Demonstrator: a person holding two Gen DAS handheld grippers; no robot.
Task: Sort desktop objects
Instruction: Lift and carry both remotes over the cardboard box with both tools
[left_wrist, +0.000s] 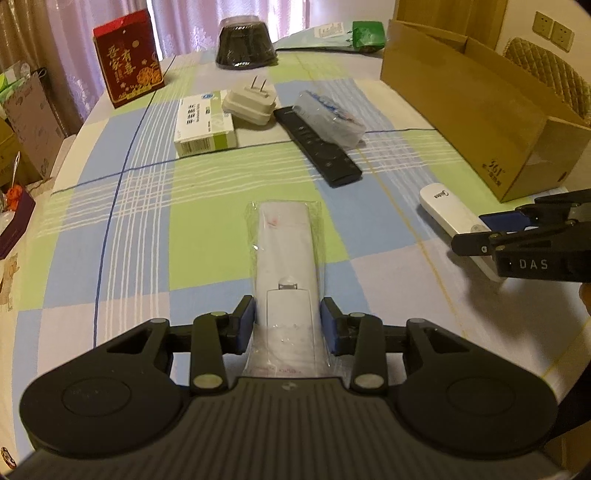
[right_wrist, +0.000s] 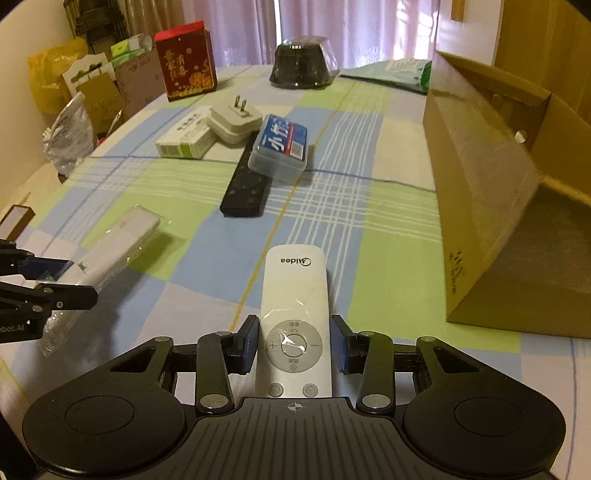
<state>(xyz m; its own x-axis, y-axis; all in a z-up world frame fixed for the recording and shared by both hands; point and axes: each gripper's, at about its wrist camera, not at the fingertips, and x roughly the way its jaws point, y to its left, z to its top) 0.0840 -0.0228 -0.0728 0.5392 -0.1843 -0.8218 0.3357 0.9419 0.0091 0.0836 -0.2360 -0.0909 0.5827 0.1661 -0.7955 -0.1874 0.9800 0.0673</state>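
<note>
The left gripper straddles the near end of a bagged remote, its pads just beside the sides, not clearly pressing. The right gripper likewise brackets a white remote, small gaps showing, so neither is clamped. Both lie on the checked cloth; the open box at far right seems their destination.

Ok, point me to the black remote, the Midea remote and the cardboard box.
black remote (left_wrist: 317, 147), left wrist view, middle of its button face.
Midea remote (right_wrist: 293, 291), right wrist view, plain white upper body.
cardboard box (right_wrist: 480, 206), right wrist view, its outer side wall.
</note>
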